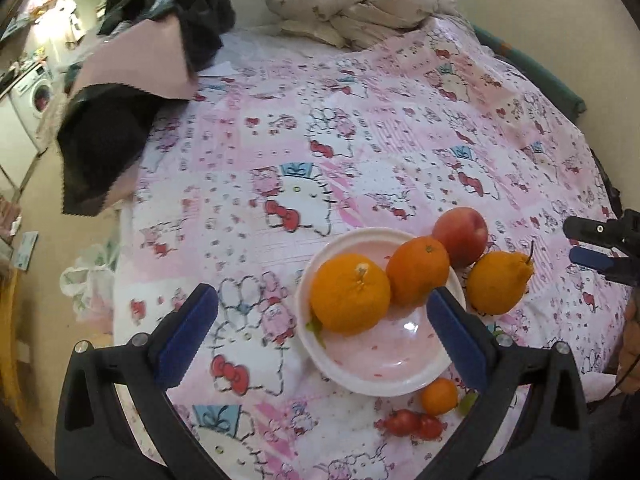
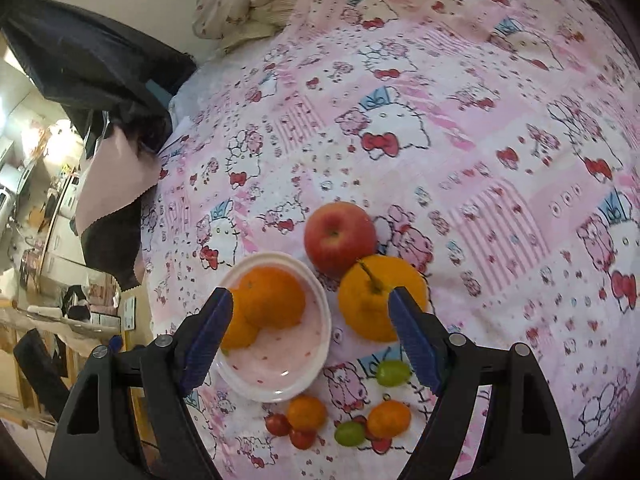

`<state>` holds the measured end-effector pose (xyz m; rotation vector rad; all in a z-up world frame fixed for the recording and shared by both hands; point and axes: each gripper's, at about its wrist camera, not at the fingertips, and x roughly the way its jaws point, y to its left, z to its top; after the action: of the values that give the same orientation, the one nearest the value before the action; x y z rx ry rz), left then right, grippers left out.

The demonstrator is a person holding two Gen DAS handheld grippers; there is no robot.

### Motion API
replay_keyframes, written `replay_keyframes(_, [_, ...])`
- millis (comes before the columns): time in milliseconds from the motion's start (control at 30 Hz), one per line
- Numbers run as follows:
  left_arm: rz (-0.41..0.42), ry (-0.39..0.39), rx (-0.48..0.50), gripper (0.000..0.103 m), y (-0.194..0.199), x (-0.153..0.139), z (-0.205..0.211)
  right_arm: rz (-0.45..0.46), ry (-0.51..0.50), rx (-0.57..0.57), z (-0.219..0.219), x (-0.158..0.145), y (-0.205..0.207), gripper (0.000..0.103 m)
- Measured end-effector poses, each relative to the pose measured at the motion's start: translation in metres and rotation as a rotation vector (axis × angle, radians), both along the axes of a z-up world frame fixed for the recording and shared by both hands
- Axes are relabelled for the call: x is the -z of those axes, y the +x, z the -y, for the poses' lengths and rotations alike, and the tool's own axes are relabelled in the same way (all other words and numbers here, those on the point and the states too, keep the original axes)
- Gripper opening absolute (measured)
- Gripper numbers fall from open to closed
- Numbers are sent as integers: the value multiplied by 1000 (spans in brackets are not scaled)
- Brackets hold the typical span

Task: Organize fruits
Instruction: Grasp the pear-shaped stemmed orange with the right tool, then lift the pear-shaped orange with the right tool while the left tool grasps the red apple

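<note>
A pink bowl [image 1: 384,364] [image 2: 288,376] on the patterned bedsheet holds two oranges [image 1: 350,292] [image 1: 418,272] [image 2: 272,298]. Beside it on the sheet lie a red apple [image 1: 460,234] [image 2: 340,236] and a stemmed yellow-orange citrus [image 1: 498,282] [image 2: 380,300]. In front of the bowl lie small mandarins [image 2: 306,412] [image 2: 389,418] [image 1: 439,397], green grapes [image 2: 393,373] [image 2: 349,433] and cherry tomatoes [image 2: 278,424] [image 1: 404,422]. My left gripper [image 1: 322,336] is open and empty over the bowl's near side. My right gripper [image 2: 310,334] is open and empty above the bowl and citrus; it shows at the right edge of the left wrist view [image 1: 592,248].
Dark and pink clothing [image 1: 120,120] [image 2: 104,128] hangs over the bed's left edge. A bundled floral blanket [image 1: 360,4] [image 2: 248,0] lies at the far end. A washing machine [image 1: 34,96] and clutter stand on the floor to the left.
</note>
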<state>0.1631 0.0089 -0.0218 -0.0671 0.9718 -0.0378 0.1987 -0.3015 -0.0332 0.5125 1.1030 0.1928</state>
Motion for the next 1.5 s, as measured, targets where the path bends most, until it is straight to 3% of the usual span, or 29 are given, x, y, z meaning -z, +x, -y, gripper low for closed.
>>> replay_keyframes(233, [-13, -25, -23, 103, -34, -3, -5, -44, 10, 41, 17, 14, -15, 84])
replay_keyframes(467, [-43, -30, -7, 103, -56, 0, 8, -152, -50, 45, 15, 55, -7, 85])
replay_keyframes(767, [-44, -14, 23, 103, -53, 2, 17, -217, -254, -54, -15, 105, 26, 85])
replay_keyframes(1200, [-100, -2, 25, 103, -34, 21, 23, -229, -291, -82, -29, 129, 48, 91])
replay_keyframes(1500, [-103, 36, 35, 103, -30, 30, 30, -221, -258, -99, -26, 128, 44, 82])
